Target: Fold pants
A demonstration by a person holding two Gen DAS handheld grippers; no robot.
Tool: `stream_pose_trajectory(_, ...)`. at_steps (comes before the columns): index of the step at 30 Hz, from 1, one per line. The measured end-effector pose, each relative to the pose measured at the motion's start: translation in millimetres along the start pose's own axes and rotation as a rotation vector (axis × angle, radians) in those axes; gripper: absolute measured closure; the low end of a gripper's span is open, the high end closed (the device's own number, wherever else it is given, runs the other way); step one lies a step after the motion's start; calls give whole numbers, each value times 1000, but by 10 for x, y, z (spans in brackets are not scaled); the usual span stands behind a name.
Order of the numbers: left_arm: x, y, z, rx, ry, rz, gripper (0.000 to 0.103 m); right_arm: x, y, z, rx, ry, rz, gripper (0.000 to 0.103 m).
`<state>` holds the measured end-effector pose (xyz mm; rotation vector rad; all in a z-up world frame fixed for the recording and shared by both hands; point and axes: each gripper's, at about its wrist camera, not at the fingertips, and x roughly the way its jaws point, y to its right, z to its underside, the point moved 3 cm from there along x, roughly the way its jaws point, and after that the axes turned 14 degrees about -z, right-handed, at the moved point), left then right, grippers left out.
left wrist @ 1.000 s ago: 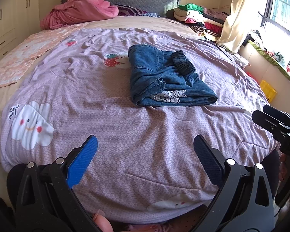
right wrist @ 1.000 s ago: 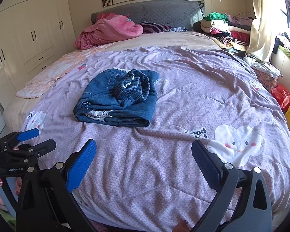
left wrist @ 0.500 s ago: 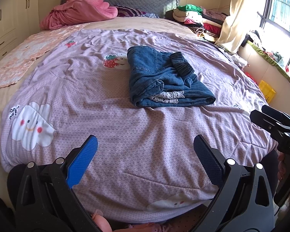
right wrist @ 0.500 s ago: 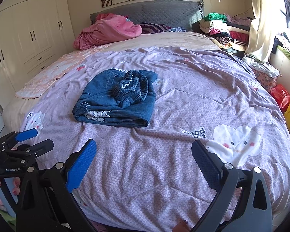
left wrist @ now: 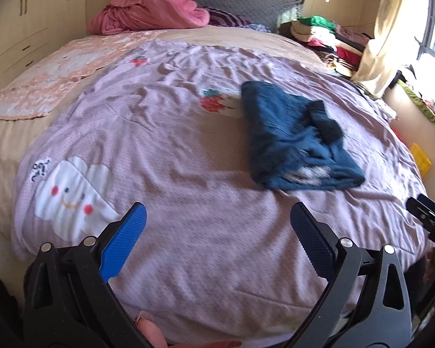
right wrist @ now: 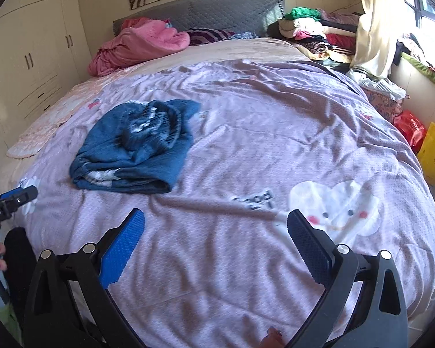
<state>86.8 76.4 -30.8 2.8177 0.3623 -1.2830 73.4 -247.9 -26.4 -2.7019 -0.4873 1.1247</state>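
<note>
A wide bed (right wrist: 246, 261) fills the room, covered by a lilac quilt (left wrist: 188, 150) with cloud and strawberry prints. A pink blanket (right wrist: 136, 46) is heaped at the far headboard, folded clothes (right wrist: 310, 32) are stacked far right, and a wardrobe (right wrist: 29, 58) lines the left wall. The blue pants (right wrist: 136, 148) lie folded mid-bed. The left gripper (left wrist: 217, 226) and right gripper (right wrist: 216, 227) hover near, both spread wide, holding and touching nothing.
</note>
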Motion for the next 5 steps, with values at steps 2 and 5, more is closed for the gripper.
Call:
stream_pose_trajectory(2,296,-283,-257,-34,-14,-97,10,-9,401,-161,31,23,71,5)
stream_pose_trajectory(5,800,-759,-659,-69,-21,-255,10,72,1175,-428,84,0,231,5)
